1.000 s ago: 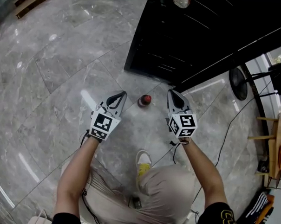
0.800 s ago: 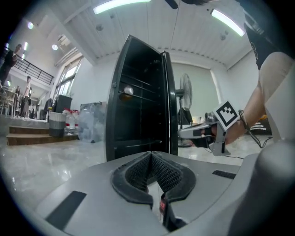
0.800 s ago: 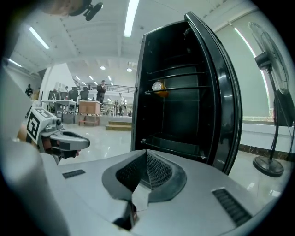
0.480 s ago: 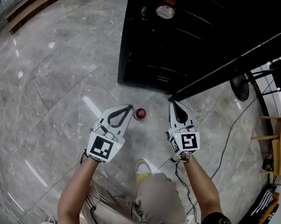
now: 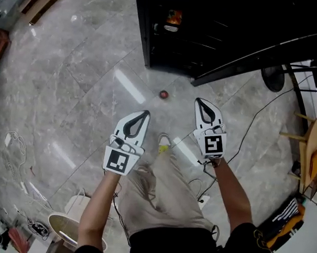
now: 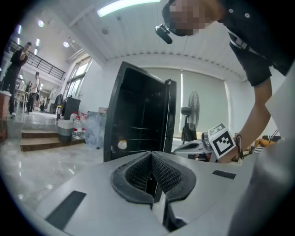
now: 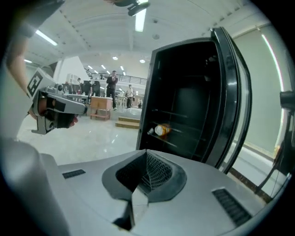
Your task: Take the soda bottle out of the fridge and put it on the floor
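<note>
Grey marble floor (image 5: 71,93) is spreading beneath the left gripper (image 5: 146,113) and right gripper (image 5: 199,101), both hovering with jaws pressed together and empty, the red-capped soda bottle (image 5: 163,94) standing just ahead, near the open black fridge (image 5: 221,16).

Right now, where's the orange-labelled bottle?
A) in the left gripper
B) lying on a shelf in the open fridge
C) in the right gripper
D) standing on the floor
B: the right gripper view shows the orange-labelled bottle on its side on a shelf inside the open fridge, while the left gripper and right gripper are both shut with nothing between their jaws.
</note>
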Available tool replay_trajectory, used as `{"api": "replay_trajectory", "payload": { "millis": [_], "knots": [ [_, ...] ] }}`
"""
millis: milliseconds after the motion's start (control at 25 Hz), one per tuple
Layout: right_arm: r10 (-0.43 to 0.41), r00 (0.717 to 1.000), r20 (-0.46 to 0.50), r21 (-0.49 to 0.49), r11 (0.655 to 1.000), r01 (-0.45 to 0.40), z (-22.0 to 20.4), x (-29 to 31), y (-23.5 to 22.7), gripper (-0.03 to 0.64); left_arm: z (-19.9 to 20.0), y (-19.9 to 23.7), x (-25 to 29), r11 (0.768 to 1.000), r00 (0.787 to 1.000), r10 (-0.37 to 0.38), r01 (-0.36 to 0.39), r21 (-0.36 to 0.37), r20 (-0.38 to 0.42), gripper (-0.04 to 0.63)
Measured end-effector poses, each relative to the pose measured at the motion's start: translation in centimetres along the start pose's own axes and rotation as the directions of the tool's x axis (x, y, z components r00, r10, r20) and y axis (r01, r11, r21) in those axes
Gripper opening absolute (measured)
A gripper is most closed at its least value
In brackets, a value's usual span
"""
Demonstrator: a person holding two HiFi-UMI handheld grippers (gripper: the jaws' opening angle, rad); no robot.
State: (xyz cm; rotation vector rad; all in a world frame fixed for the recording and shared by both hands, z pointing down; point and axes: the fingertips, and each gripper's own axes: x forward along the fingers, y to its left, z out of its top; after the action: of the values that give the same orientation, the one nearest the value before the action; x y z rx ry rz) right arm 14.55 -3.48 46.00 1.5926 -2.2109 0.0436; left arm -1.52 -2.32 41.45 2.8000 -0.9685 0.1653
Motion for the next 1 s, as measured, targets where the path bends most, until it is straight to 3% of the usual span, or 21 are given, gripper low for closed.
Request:
{"api": "replay_trajectory", "payload": {
  "millis": [240,400,640,720,880,1000],
  "knots": [
    [0.026,1.000,-0.012,0.018,1.000,-0.026,12.5,-6.6,-4.0,-0.006,13.3,-3.4,-3.3,0.998,0.995,0.063,-0.062,0.014,-0.082,0.016],
    [0.061,0.998,0.012,0.104,0.993,-0.062,20.1,-10.7,-6.4,-0.006,22.9,-5.8,-3.7,0.996,0.997,0.069,-0.067,0.057,-0.039,0.015],
    [0.150,0.989,0.002,0.195,0.970,-0.147,28.9,-16.5,-8.8,-0.006,35.5,-8.2,-4.8,0.996,0.995,0.094,-0.094,0.004,-0.029,0.016],
    [0.153,0.988,0.027,0.209,0.966,-0.155,31.6,-17.3,-9.1,-0.006,38.7,-8.2,-5.7,0.996,0.995,0.094,-0.094,0.010,-0.014,0.016],
    [0.126,0.992,0.013,0.227,0.966,-0.125,33.5,-19.4,-9.6,-0.005,42.0,-9.2,-6.7,0.992,0.998,0.066,-0.065,0.106,-0.004,0.017],
    [0.088,0.996,0.011,0.247,0.965,-0.088,36.4,-20.0,-8.0,-0.005,44.1,-8.2,-8.9,0.993,0.999,0.038,-0.038,0.109,-0.003,0.017]
  ]
}}
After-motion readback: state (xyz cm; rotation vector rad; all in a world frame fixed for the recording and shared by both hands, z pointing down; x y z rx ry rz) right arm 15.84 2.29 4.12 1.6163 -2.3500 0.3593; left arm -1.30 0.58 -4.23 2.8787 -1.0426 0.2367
